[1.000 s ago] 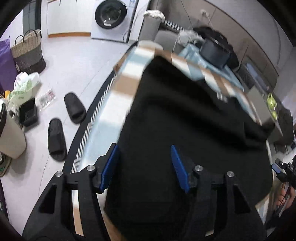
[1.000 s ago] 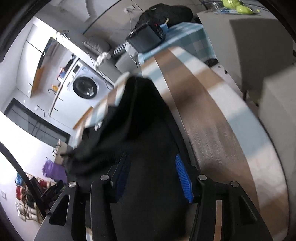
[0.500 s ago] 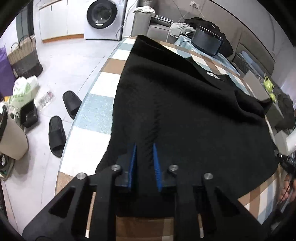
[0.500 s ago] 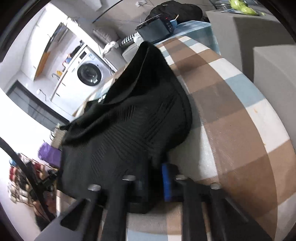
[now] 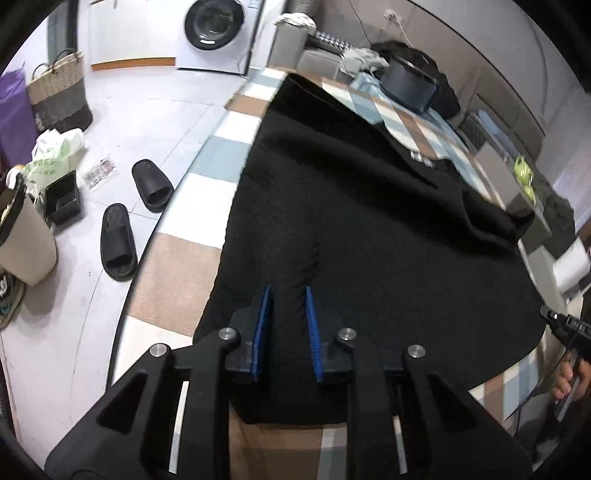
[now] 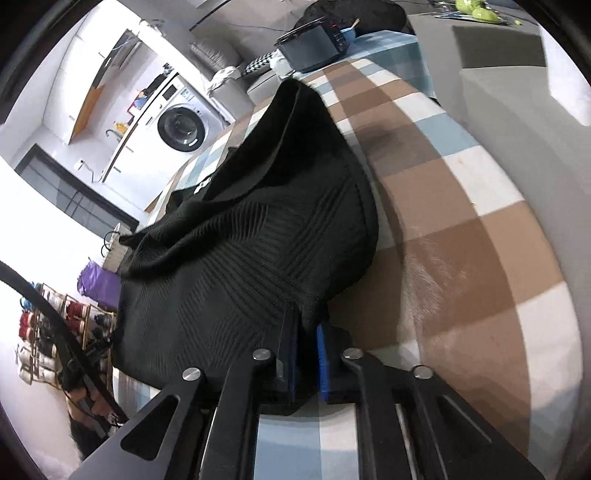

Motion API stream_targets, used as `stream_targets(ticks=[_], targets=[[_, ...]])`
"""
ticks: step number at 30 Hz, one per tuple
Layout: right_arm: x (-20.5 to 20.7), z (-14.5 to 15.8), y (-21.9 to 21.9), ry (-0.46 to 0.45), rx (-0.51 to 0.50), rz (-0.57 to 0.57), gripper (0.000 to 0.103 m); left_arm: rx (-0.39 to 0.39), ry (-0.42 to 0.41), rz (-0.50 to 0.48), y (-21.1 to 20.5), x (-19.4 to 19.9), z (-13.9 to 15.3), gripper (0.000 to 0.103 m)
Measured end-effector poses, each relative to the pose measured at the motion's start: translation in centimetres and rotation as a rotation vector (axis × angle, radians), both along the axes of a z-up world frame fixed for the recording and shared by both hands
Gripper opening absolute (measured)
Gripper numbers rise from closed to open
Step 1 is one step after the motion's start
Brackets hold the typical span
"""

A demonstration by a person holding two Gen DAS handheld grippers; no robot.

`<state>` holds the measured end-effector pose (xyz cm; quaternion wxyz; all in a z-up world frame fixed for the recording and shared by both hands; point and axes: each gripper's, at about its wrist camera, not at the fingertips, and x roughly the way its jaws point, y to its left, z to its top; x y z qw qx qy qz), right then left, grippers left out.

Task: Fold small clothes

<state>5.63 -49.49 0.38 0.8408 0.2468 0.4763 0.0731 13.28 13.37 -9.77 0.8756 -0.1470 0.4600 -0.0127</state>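
A black knit garment lies spread over the checked tablecloth, with a small white label near its far edge. My left gripper is shut on a pinch of the garment's near hem; the cloth rucks up between the blue pads. In the right wrist view the same black garment is bunched and lifted in folds. My right gripper is shut on its near edge over the tablecloth.
Two black slippers lie on the floor left of the table. A washing machine, a woven basket and a bin stand beyond. A dark box sits at the table's far end.
Both grippers were open a second ago and have closed on the garment's near edge. The cloth has been pulled flatter toward me and the left view has steadied.
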Motion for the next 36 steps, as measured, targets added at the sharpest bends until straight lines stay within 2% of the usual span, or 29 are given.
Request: stream_targets(ticks=[2, 4, 5, 7, 8, 12, 16, 20, 23, 25, 28, 31, 36], targets=[[0.1, 1.1, -0.5, -0.035, 0.004, -0.032, 0.019, -0.01, -0.026, 0.018, 0.6, -0.1, 1.0, 0.026], [0.6, 1.9, -0.9, -0.076, 0.044, -0.055, 0.024, -0.021, -0.069, 0.032, 1.3, 0.4, 2.3, 0.043], [1.1, 2.4, -1.1, -0.097, 0.065, -0.061, 0.025, -0.025, -0.09, 0.04, 1.5, 0.9, 3.0, 0.047], [2.4, 3.1, -1.1, -0.116, 0.091, -0.081, 0.04, -0.039, -0.125, 0.049, 1.7, 2.2, 4.4, 0.055], [3.5, 3.2, -1.0, -0.123, 0.117, -0.089, 0.041, -0.051, -0.145, 0.046, 1.8, 3.2, 5.0, 0.059], [6.9, 3.0, -0.3, -0.101, 0.169, -0.098, 0.041, -0.09, -0.14, 0.045, 1.8, 8.5, 5.6, 0.061], [10.1, 1.7, -0.4, -0.055, 0.2, -0.144, 0.041, -0.11, -0.06, 0.076, 2.4, 14.7, 4.0, 0.061], [12.2, 0.5, -1.0, -0.009, 0.212, -0.192, 0.041, -0.132, -0.01, 0.106, 3.4, 18.0, 2.8, 0.061], [13.6, 0.2, -1.2, -0.015, 0.209, -0.203, 0.041, -0.137, -0.01, 0.118, 3.7, 19.7, 2.2, 0.055], [14.7, 0.3, -1.2, -0.029, 0.212, -0.204, 0.036, -0.142, -0.004, 0.125, 3.9, 20.9, 1.9, 0.039], [16.3, 0.2, -1.1, -0.026, 0.197, -0.211, 0.029, -0.131, 0.017, 0.137, 3.7, 22.7, 1.1, 0.025], [17.0, 0.1, -1.1, -0.02, 0.194, -0.21, 0.028, -0.124, 0.024, 0.139, 3.7, 23.5, 0.6, 0.017], [17.7, 0.1, -1.6, -0.028, 0.197, -0.223, 0.027, -0.148, 0.021, 0.161, 4.4, 24.3, 0.1, 0.015]])
